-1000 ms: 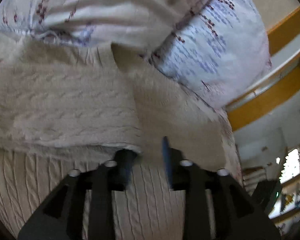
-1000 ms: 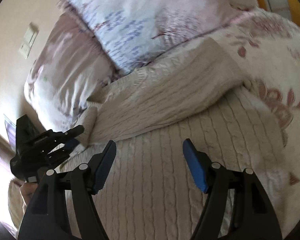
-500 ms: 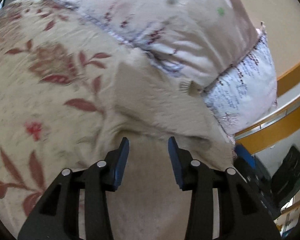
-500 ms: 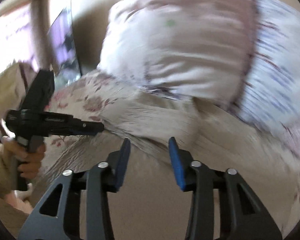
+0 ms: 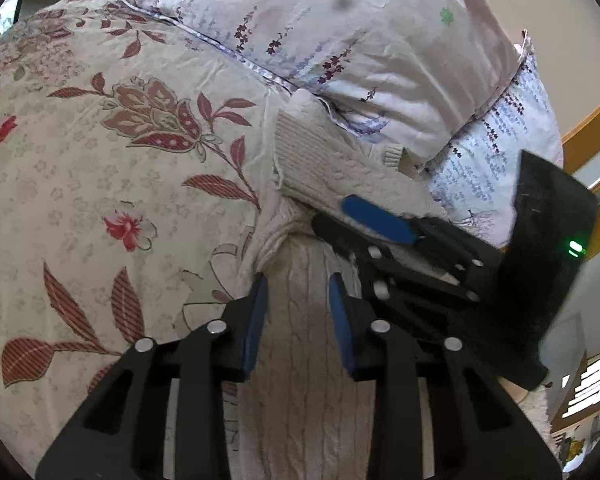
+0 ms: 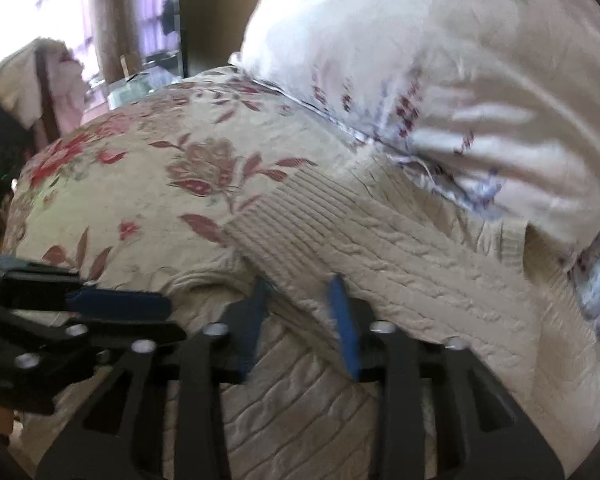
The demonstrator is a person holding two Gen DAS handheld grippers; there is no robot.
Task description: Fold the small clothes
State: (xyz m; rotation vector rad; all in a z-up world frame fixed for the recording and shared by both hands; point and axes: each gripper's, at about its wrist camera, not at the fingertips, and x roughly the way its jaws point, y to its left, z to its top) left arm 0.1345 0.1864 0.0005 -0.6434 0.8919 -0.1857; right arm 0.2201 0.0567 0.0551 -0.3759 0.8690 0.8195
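A cream cable-knit sweater (image 5: 300, 340) lies on the floral bedspread, one sleeve (image 5: 320, 168) folded across its top edge by the pillows. My left gripper (image 5: 296, 300) is open, its blue pads either side of the knit near the sweater's left shoulder. My right gripper (image 5: 376, 220) lies flat on the sweater just to the right of it. In the right wrist view the right gripper (image 6: 300, 304) is open with the folded sleeve (image 6: 380, 256) between its pads, and the left gripper (image 6: 116, 300) shows at the left.
Two flowered pillows (image 5: 360, 40) press against the sweater's top edge. The floral bedspread (image 5: 100, 160) spreads to the left. A wooden rail (image 5: 588, 128) runs at the far right. Furniture and a bright window (image 6: 60, 20) stand beyond the bed.
Both grippers have swung over to the sweater's left shoulder and come close together. The right gripper's jaws have narrowed and now straddle the folded sleeve. The left stays open.
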